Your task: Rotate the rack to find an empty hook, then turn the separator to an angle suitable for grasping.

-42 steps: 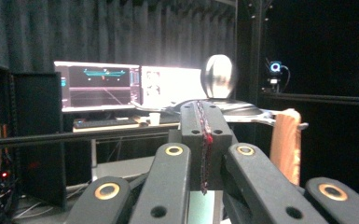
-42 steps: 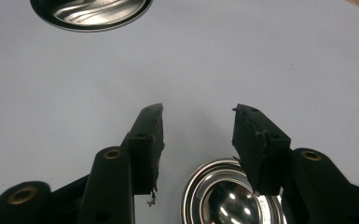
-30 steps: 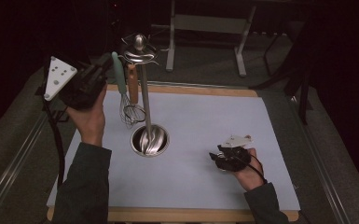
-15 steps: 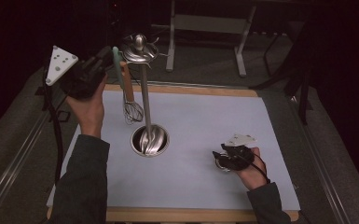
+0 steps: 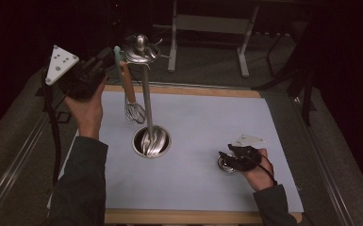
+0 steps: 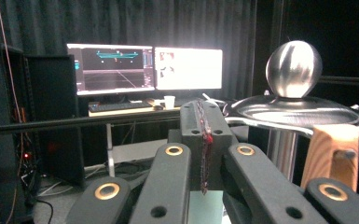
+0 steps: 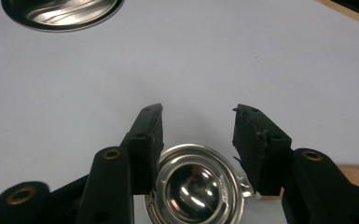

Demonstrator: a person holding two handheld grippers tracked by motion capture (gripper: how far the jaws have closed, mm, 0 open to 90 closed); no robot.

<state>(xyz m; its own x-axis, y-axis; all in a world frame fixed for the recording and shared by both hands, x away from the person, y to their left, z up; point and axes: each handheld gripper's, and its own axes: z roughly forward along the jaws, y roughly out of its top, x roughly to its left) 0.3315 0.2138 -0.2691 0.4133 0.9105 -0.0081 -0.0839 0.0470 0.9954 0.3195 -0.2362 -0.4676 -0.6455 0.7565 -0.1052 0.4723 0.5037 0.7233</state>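
Left claw [image 5: 109, 59]: pressed together, raised beside wooden-handled wire whisk [image 5: 131, 101] hanging from tall steel utensil stand [image 5: 145, 101] | right claw [image 7: 198, 135]: spread, straddling small shiny steel cup [image 7: 196, 184] on white surface [image 5: 207, 122], likely to grasp.

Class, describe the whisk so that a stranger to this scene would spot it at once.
Start at the tall metal stand rising from its round base on the white mat. The whisk hangs just left of its pole. Its wooden handle and wire head set it apart from the all-metal stand and the shiny cup by the right gripper.
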